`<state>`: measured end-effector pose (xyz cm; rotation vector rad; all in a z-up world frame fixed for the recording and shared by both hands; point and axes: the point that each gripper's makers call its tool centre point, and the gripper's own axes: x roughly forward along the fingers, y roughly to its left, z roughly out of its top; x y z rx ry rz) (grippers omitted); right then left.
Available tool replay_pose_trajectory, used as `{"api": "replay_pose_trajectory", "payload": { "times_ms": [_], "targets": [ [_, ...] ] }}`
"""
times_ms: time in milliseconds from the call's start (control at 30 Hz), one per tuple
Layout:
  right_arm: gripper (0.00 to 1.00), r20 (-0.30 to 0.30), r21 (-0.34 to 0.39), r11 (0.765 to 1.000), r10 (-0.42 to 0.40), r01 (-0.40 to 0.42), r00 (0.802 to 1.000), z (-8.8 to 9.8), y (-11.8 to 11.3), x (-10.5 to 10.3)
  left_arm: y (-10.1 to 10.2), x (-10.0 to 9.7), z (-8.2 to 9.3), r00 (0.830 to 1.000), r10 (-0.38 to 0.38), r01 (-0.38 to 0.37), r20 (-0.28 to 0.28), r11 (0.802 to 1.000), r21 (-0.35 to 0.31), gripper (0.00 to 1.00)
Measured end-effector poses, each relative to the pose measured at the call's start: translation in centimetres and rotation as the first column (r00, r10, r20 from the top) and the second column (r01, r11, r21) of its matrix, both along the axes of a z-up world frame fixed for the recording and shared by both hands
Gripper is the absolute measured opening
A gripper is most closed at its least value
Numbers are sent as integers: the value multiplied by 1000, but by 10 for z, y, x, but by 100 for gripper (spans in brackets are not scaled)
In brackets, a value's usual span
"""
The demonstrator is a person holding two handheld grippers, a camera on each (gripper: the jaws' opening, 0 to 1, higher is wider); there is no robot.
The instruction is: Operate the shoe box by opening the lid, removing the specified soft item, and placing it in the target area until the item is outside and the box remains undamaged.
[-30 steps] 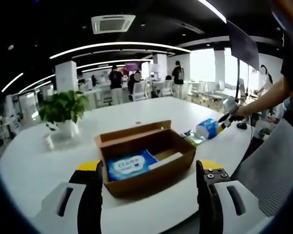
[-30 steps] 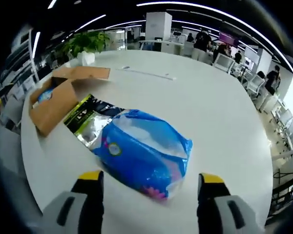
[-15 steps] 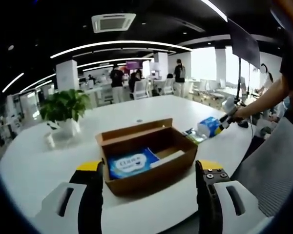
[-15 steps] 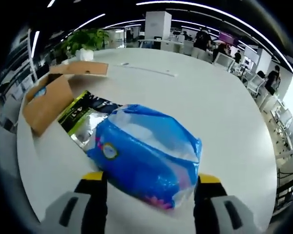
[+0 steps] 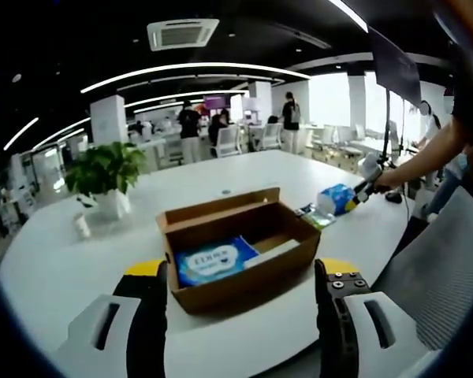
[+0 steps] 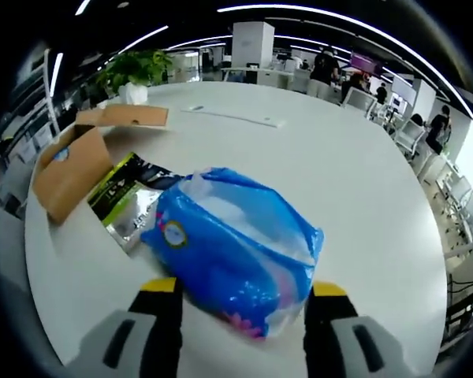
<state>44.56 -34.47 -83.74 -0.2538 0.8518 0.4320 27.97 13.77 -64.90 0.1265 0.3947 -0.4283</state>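
Straddling the blue soft pack, the right gripper has jaws wide, pads at its sides. The left gripper gapes before the open shoe box, touching nothing.

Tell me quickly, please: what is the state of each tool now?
Left tool: open, holding nothing, before the brown cardboard shoe box.
Right tool: jaws around the blue plastic soft pack; grip cannot be told.

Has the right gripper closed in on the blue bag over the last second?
Yes. In the right gripper view the blue bag now lies between the right gripper jaws, and the cardboard box has slid toward the edge, so the gripper advanced.
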Motion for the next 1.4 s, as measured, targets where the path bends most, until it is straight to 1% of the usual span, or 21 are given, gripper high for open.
{"api": "replay_pose_trajectory", "payload": {
  "times_ms": [133, 367, 433, 567, 733, 933, 1100, 1167, 1400],
  "targets": [
    [53, -19, -32, 999, 36, -37, 999, -4, -7, -7, 1, 0, 0, 1000, 3, -3, 2, 1000, 6, 78],
    [49, -14, -56, 998, 15, -16, 1000, -2, -24, -6, 1, 0, -1, 1000, 4, -4, -1, 1000, 13, 77],
    [49, -13, -49, 999, 0, -1, 1000, 0, -28, -5, 1, 0, -2, 1000, 3, -3, -2, 1000, 14, 77],
    [49, -13, -56, 998, 5, -6, 1000, -1, -28, -6, 2, 0, -2, 1000, 5, -5, -3, 1000, 19, 77],
    [49, -14, -40, 999, 6, -6, 1000, 1, -25, -10, 2, 0, -2, 1000, 8, -8, -3, 1000, 18, 77],
    [46, -22, -28, 999, 26, -27, 999, 0, -19, -13, 3, 0, 0, 1000, 12, -12, 6, 1000, 15, 77],
    [44, -26, -21, 1000, 21, -21, 999, 0, -16, -15, 5, 0, 2, 1000, 17, -17, 14, 1000, 11, 77],
    [44, -26, -32, 999, 21, -22, 999, 0, -16, -16, 5, 0, 2, 1000, 16, -16, 17, 1000, 10, 77],
    [46, -12, -35, 999, 8, -8, 1000, 9, -17, -20, 4, 0, 4, 1000, 14, -14, 20, 1000, -2, 77]
  ]
}}
